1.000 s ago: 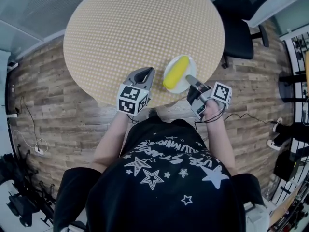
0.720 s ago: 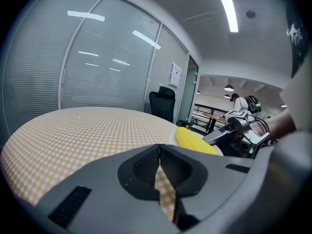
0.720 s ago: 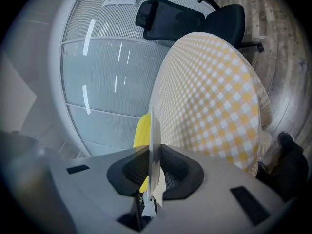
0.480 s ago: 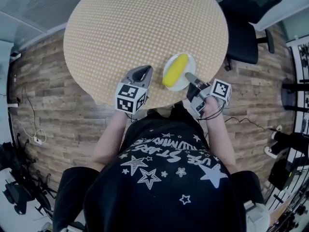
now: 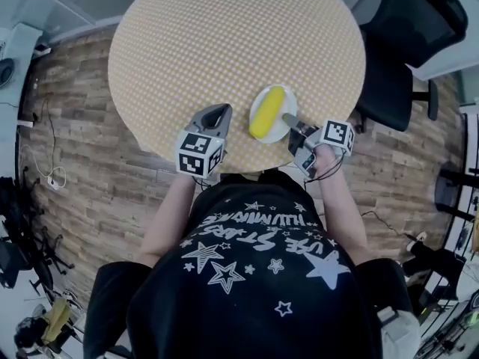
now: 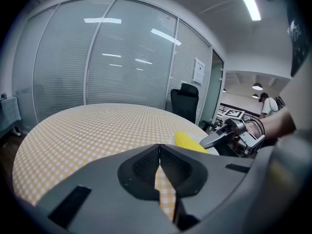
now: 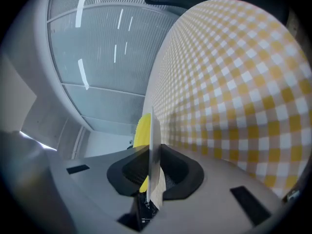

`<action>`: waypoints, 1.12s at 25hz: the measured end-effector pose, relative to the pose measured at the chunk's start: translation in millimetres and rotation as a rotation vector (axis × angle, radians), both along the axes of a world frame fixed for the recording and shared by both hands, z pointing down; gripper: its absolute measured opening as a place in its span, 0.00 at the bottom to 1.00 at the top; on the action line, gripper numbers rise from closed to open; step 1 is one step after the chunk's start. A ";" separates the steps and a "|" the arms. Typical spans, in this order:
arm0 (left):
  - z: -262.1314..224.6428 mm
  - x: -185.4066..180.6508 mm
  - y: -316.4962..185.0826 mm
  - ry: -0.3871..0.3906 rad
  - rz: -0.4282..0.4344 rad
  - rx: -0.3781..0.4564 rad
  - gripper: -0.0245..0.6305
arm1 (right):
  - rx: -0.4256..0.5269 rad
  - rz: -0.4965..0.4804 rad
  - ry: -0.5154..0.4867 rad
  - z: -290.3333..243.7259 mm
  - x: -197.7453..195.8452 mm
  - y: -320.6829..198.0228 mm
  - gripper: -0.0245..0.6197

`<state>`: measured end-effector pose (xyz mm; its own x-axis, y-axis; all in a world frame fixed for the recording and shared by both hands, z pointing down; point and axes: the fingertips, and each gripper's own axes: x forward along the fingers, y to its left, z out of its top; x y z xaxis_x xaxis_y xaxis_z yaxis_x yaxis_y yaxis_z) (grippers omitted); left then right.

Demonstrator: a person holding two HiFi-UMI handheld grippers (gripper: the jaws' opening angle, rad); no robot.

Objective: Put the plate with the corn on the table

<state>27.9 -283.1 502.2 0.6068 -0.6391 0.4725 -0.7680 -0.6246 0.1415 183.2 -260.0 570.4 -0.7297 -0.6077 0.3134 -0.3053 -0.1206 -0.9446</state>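
Right claw (image 5: 289,119) on plate (image 5: 280,131) rim, corn (image 5: 266,112) aboard

The corn (image 5: 267,111) lies on the plate (image 5: 278,132), at the table's (image 5: 224,43) near edge.

One round checked table (image 5: 224,43) was there, with one white plate (image 5: 284,130) and one cob of corn (image 5: 266,112). Two grippers were counted — the left gripper (image 5: 221,111) and the right gripper (image 5: 287,120) — each carrying one marker cube (image 5: 198,154). One black office chair (image 5: 419,21) stood nearby.
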 end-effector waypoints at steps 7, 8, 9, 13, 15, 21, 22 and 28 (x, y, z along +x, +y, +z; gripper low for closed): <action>7.0 2.8 -8.6 -0.030 -0.081 -0.015 0.05 | -0.030 -0.129 0.017 19.7 0.0 -22.2 0.11; 7.5 2.9 -9.3 -0.034 -0.089 -0.017 0.05 | -0.033 -0.145 0.020 21.6 -0.7 -24.2 0.11; 8.0 3.0 -9.9 -0.038 -0.096 -0.019 0.05 | -0.035 -0.160 0.022 23.1 -1.5 -26.2 0.11; 10.8 3.4 -10.5 -0.044 -0.119 -0.031 0.05 | -0.042 -0.196 0.020 27.2 -5.8 -32.9 0.11; 12.8 3.6 -9.8 -0.045 -0.125 -0.036 0.05 | -0.049 -0.207 0.019 28.2 -7.7 -33.4 0.11; 16.7 4.8 -11.7 -0.048 -0.133 -0.041 0.05 | -0.073 -0.230 0.037 32.6 -8.8 -33.1 0.11; 17.5 4.8 -12.0 -0.048 -0.134 -0.042 0.05 | -0.075 -0.232 0.042 33.3 -9.3 -33.3 0.11; 18.8 5.3 -12.1 -0.042 -0.127 -0.045 0.05 | -0.068 -0.262 0.176 37.3 -10.1 -34.7 0.11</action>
